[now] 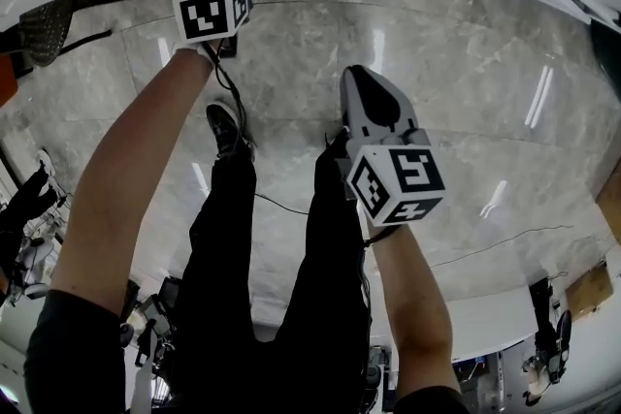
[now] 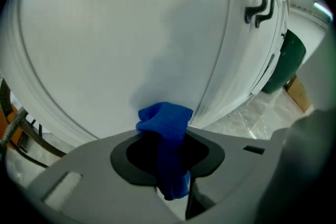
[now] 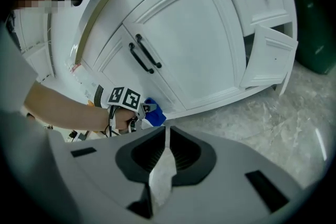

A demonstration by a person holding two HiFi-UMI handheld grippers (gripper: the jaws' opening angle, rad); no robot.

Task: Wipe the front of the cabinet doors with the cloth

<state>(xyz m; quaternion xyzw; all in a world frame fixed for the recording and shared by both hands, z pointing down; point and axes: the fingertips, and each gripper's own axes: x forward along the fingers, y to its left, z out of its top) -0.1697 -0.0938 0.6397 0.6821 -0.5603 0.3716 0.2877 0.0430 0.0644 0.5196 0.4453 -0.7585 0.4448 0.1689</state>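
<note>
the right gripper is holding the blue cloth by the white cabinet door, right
No: the left gripper holds the crumpled blue cloth by the white panelled cabinet door, clamped in its jaws in the left gripper view. The right gripper is shut, empty.

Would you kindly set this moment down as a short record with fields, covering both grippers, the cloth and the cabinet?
Left gripper: shut on the blue cloth
Cloth position: low on the white cabinet door, seemingly touching it
Right gripper: jaws together, nothing between them, held back from the cabinet
Door handles: two black bars, side by side
Small side door: standing ajar
Floor: grey marble
</note>
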